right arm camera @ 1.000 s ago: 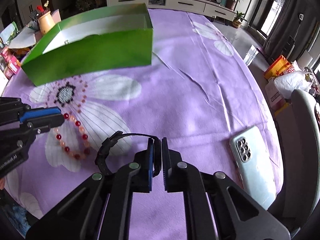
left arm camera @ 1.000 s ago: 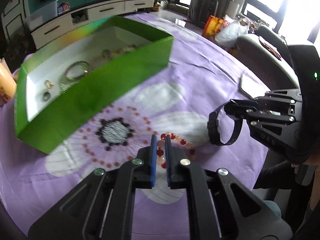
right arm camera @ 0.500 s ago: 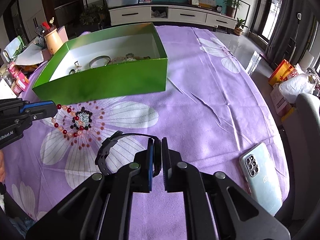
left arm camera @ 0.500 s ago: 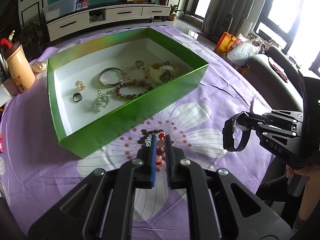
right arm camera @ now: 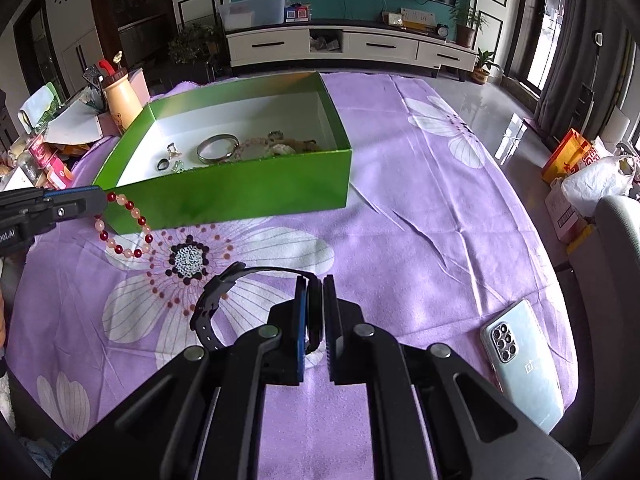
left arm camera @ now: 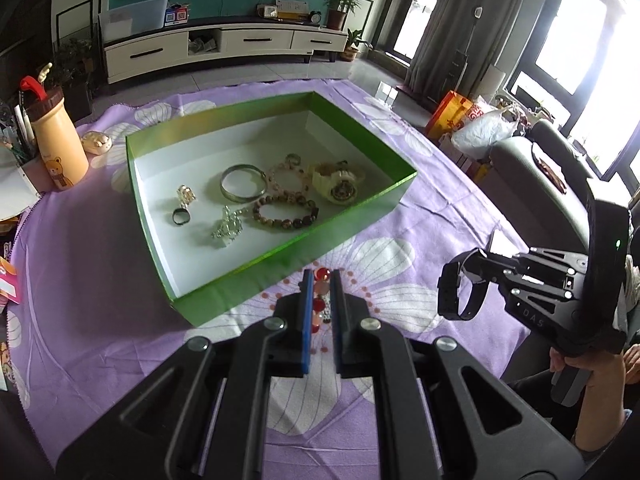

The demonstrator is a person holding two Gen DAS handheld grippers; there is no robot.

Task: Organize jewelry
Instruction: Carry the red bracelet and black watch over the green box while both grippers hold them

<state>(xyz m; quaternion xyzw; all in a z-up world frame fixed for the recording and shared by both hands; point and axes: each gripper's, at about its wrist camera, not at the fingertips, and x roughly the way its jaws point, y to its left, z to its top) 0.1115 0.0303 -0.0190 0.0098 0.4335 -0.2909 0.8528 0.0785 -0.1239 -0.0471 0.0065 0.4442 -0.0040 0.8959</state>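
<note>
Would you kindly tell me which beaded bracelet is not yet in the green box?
The red and pink bead bracelet, dangling from the left gripper; the brown one lies inside.

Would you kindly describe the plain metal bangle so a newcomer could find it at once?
Look inside the open green cardboard box on the purple flowered tablecloth. Near its white floor's middle lies the smooth silver metal bangle, the only unbeaded, solid hoop among the beaded bracelets.

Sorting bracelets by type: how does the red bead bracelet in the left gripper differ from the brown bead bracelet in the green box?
The red bead bracelet alternates red and pale pink beads; the brown bead bracelet is mottled brown. The red one hangs from the left gripper, outside the green box; the brown one lies flat inside. Both are round-bead loops.
</note>
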